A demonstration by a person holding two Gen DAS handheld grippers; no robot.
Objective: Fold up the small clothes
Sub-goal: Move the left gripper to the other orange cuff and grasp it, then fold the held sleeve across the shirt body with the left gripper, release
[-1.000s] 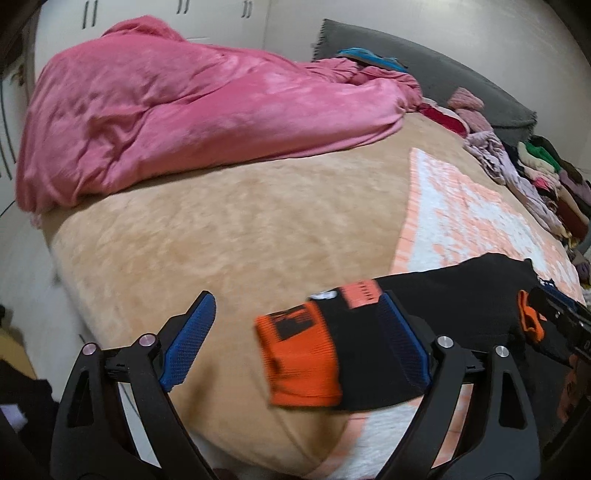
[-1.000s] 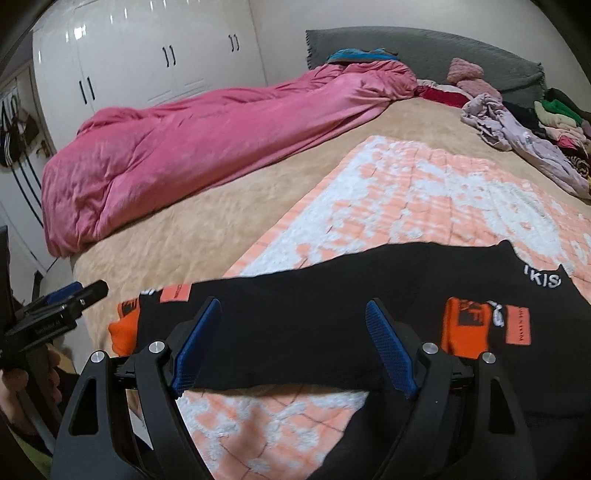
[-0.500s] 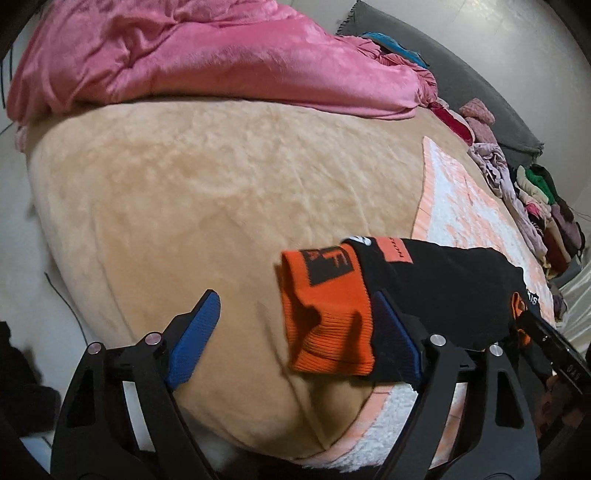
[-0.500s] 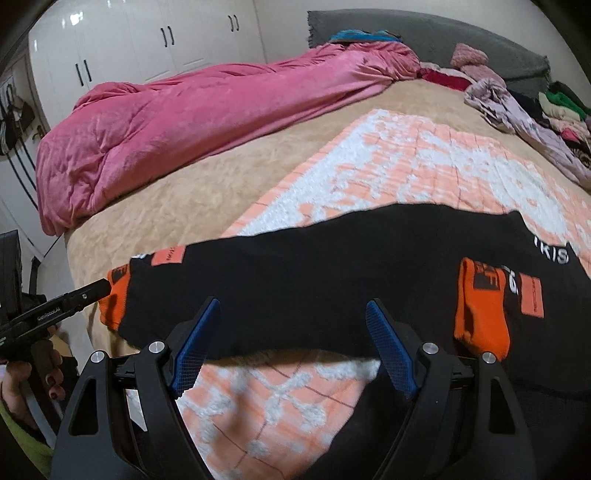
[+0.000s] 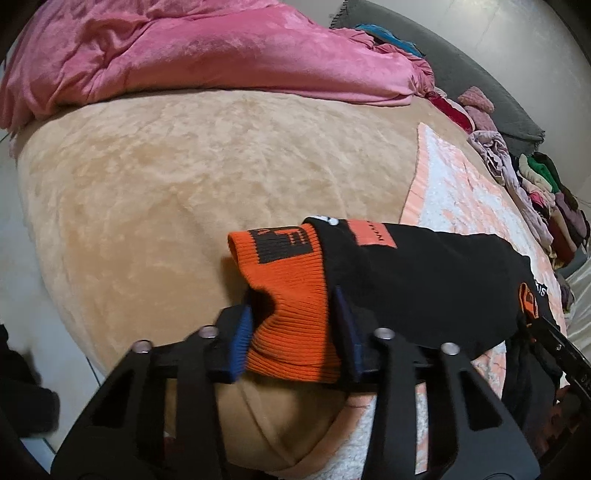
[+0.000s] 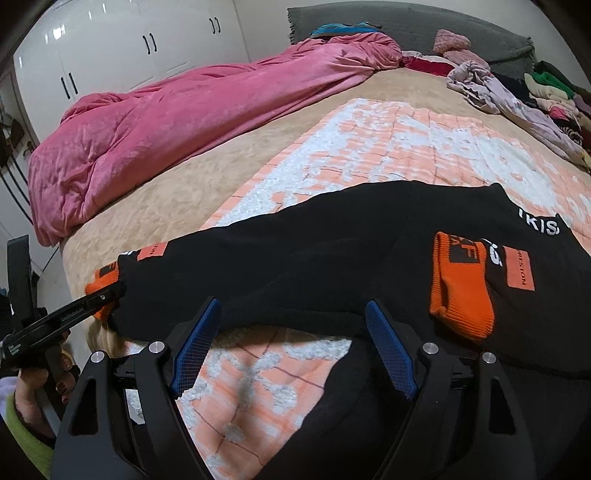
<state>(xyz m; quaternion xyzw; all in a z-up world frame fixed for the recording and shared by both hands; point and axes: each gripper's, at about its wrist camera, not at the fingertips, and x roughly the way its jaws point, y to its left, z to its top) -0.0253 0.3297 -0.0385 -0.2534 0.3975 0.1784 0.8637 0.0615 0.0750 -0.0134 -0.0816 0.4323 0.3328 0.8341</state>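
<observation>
A black sweatshirt (image 6: 332,258) with orange cuffs lies across the orange-and-white mat (image 6: 424,147) on the bed. One sleeve stretches left; its orange cuff (image 5: 291,302) sits between my left gripper's fingers. My left gripper (image 5: 291,332) is shut on that cuff; it also shows at the left of the right wrist view (image 6: 107,293). The other orange cuff (image 6: 461,291) lies folded onto the body at the right. My right gripper (image 6: 291,347) is open, its blue pads at the sweatshirt's near edge, holding nothing.
A pink duvet (image 6: 166,122) is bunched along the far left of the beige bed (image 5: 166,177). A pile of clothes (image 6: 535,92) lies at the far right. Grey pillow (image 6: 406,22) at the head. White wardrobes (image 6: 110,48) stand beyond. The bed edge is near left.
My left gripper moved forward over the orange cuff and closed on it. My right gripper stayed open and edged closer to the sweatshirt's near edge.
</observation>
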